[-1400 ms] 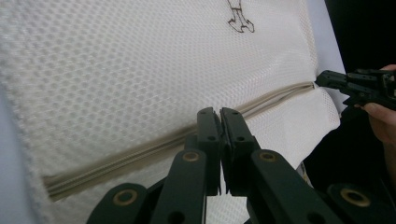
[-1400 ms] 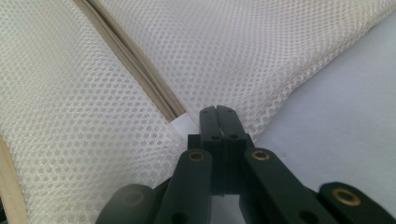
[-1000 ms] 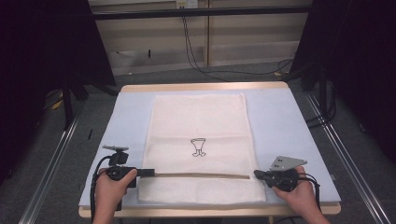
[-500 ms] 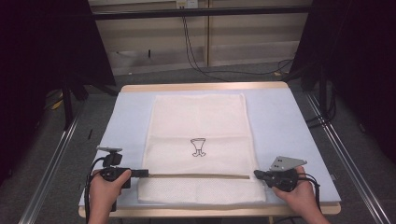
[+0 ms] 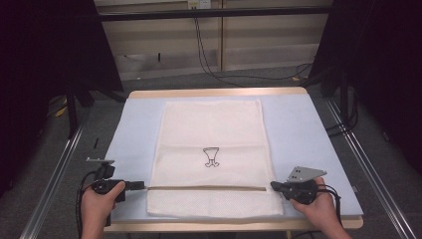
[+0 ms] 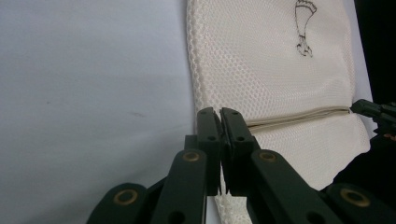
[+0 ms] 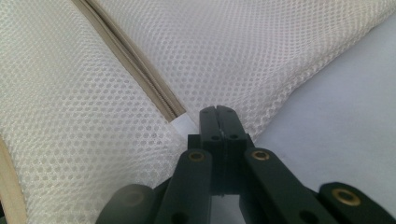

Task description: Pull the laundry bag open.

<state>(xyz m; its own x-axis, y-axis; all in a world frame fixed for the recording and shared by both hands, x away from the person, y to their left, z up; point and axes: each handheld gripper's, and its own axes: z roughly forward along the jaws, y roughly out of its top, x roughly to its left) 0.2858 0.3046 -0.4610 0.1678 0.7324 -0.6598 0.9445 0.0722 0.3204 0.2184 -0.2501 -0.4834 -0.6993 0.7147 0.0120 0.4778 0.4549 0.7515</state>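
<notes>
A cream mesh bag [image 5: 211,129] lies flat on the pale blue table [image 5: 308,134], with a small black print [image 5: 211,157] in its middle. A beige zipper [image 5: 209,188] runs across it near the front. My left gripper [image 5: 143,185] lies low at the zipper's left end, jaws pressed together. In the left gripper view its tips [image 6: 219,112] meet at the bag's [image 6: 261,60] edge where the zipper [image 6: 299,116] ends. My right gripper [image 5: 272,185] sits shut at the zipper's right end. Its tips [image 7: 219,109] rest on the mesh [image 7: 233,46] beside the zipper [image 7: 135,70]. No pinched fabric can be made out.
The table's wooden front edge [image 5: 224,225] runs just below both hands. Bare blue surface flanks the bag on both sides. Metal rails [image 5: 54,174] and cables [image 5: 214,64] lie on the floor around the table.
My left gripper has slid left along the zipper line, from over the bag's left part to its edge. The right gripper and the bag have stayed put.
</notes>
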